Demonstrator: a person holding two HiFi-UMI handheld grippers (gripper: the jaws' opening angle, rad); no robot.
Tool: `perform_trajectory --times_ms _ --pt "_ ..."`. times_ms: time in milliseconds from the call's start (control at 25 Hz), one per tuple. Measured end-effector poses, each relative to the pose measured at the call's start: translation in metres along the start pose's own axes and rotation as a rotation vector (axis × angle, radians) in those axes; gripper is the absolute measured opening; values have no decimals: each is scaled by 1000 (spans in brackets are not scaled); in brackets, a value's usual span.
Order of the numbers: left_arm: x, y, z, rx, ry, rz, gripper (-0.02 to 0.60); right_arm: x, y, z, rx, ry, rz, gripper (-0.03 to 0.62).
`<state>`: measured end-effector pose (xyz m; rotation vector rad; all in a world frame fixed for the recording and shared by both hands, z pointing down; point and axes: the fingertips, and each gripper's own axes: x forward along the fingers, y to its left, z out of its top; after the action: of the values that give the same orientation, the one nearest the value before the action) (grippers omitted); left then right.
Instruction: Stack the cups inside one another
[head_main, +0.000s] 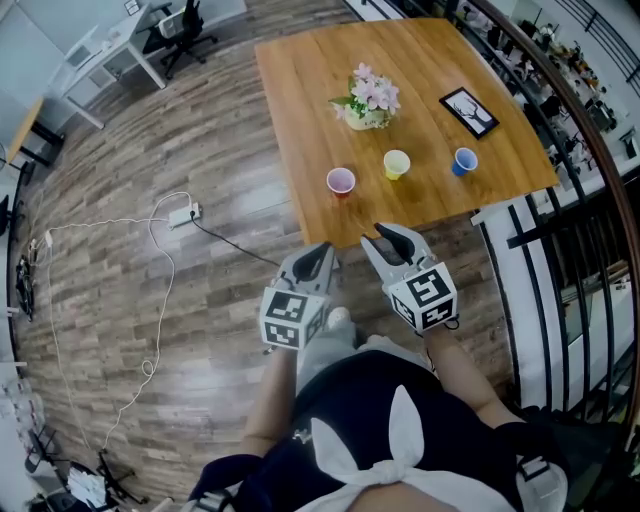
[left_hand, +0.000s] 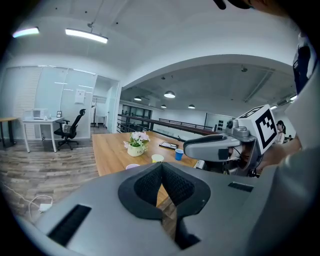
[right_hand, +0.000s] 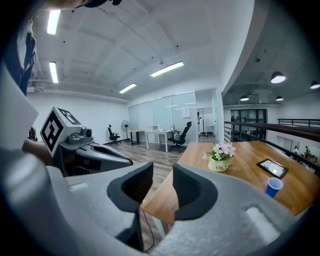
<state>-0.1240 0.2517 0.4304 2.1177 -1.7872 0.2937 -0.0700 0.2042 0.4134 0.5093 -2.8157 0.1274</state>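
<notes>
The flower pot (right_hand: 218, 165) seems to read "Life".

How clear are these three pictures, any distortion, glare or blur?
Head view: fisheye bends the railing and floorboards; the table is sharp and evenly lit. Left gripper view: dark round vignette, ceiling lights blown out. Right gripper view: same vignette, light strips glaring, blue cup slightly soft.

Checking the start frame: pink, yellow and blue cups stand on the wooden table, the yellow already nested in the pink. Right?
No. The yellow cup is not nested: it stands alone between the pink cup and the blue cup on the wooden table, as the head view shows.
</notes>
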Motion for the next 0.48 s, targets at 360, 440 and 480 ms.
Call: perform_trajectory --times_ms 360,440,480 --pt "22 45 2 11 14 -51 18 50 -13 1 -7 51 -43 236" --pt "27 52 1 10 20 -66 18 58 -16 -1 -9 66 -54 252" --pt "29 55 0 10 22 -73 17 63 -17 -2 -9 73 -60 258"
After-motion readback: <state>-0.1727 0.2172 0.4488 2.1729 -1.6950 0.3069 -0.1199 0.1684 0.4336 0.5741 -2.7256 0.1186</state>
